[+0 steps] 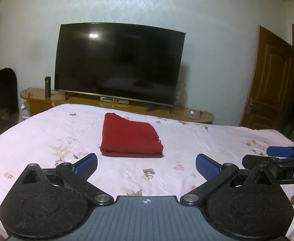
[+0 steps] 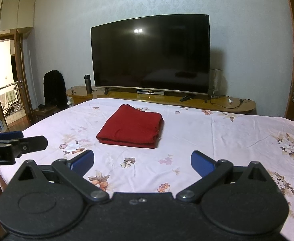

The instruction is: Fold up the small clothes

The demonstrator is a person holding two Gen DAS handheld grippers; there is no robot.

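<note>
I am holding the left tongs and right tongs apart, empty, near the folded red garment. It is lying squared on the bed; I am judging only gentle edge-smoothing is needed.

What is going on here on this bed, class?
A person holds two handheld grippers over a bed with a pink floral sheet. The left gripper and the right gripper both have their blue-padded fingers spread open and hold nothing. A red knitted cloth lies ahead of them on the sheet, already folded into a neat rectangle. Neither gripper touches it. A large dark television stands behind the bed.
</note>
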